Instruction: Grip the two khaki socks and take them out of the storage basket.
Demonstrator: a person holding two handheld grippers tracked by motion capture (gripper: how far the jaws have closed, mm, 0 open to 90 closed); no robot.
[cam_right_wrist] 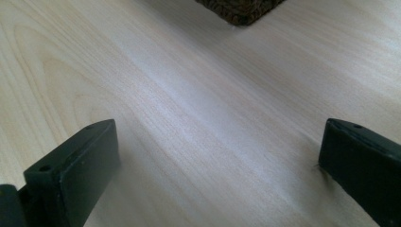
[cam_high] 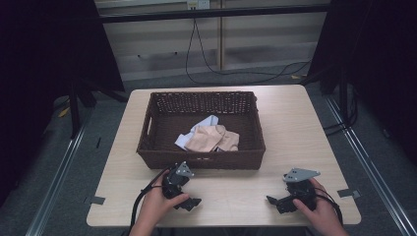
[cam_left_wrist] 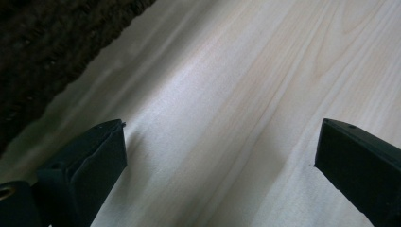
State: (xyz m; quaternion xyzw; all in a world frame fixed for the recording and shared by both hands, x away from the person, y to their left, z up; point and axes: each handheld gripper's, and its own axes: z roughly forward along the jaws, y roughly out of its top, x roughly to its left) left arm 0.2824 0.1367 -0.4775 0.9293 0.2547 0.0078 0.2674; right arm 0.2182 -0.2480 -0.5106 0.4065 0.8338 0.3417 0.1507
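Both grippers (cam_high: 189,204) (cam_high: 280,202) on table (cam_high: 295,128), jaws apart, basket (cam_high: 201,160) near

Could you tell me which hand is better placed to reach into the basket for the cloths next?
Left, probably. The left tool rests just below the basket front wall, nearly under the beige cloth; the right tool lies beyond the basket's right corner.

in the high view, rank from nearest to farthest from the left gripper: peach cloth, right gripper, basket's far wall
Measured from the left gripper, low on the table's left:
1. Peach cloth, in the basket, just beyond its near wall.
2. Right gripper, across the table's near edge.
3. Basket's far wall, at the back.
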